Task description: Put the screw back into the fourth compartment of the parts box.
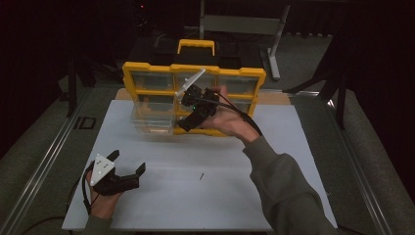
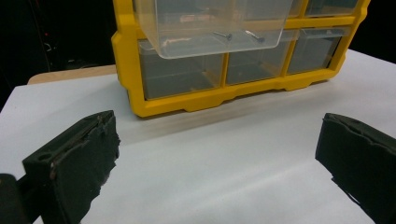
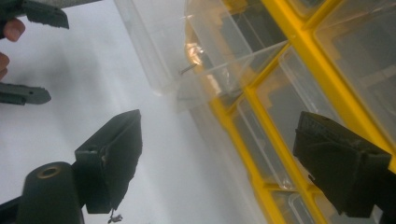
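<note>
Organizer: the yellow drawer cabinet (image 1: 194,73) stands upright in the upper middle of the high view, at the far edge of the white tabletop (image 1: 220,205), its drawer fronts facing the person so both claws can reach them

Pulled drawer: a clear drawer (image 1: 152,120) on the cabinet's left side sticks out toward the person; judging by this, it is open to take in or give up small parts

Drawer contents: in the left gripper view, upper middle, two small dark screws (image 2: 238,35) lie on the drawer's clear floor

Loose screw: a single small screw (image 1: 201,176) lies alone on the tabletop, lower middle of the high view, well apart from both claws; it looks like the next piece to go into the drawer

Right claw: the right claw (image 1: 188,115) hovers just right of the pulled drawer, in front of the cabinet, jaws wide and holding nothing, as the right gripper view shows

Left claw: the left claw (image 1: 128,169) rests low at the lower left of the high view, jaws spread wide and empty, aimed toward the cabinet, seemingly waiting

Likely step: fetching the loose screw, or pushing the drawer shut
</note>
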A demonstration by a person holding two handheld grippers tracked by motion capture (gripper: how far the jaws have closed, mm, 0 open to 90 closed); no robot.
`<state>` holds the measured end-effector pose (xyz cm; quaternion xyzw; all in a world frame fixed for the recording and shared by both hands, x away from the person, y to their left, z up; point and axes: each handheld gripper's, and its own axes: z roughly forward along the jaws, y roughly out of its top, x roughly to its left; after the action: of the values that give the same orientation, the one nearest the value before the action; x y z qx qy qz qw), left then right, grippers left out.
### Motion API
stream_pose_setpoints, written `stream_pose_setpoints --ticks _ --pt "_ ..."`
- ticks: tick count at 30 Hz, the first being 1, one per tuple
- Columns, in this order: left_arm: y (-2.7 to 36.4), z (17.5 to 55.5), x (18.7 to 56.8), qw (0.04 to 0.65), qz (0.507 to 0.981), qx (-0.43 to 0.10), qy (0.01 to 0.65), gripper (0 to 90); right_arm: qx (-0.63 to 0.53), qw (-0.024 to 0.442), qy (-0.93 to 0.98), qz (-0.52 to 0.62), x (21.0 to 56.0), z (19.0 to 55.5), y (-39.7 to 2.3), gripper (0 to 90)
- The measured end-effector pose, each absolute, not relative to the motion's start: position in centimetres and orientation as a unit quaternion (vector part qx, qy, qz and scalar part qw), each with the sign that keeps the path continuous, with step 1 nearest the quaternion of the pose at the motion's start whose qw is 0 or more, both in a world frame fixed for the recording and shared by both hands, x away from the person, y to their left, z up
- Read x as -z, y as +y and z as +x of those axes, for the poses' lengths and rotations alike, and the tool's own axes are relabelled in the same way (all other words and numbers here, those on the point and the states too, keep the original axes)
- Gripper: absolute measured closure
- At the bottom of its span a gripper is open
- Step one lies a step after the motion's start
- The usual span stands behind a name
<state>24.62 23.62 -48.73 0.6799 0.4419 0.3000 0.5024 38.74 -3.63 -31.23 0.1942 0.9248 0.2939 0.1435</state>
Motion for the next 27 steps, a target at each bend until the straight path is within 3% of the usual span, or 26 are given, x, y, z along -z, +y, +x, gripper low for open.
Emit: stream_pose_setpoints --ticks 27 --pt "23.6 24.6 48.7 0.502 0.68 -0.3 0.442 0.2 -0.289 0.124 0.933 0.177 36.7 36.2 -6.0 19.9"
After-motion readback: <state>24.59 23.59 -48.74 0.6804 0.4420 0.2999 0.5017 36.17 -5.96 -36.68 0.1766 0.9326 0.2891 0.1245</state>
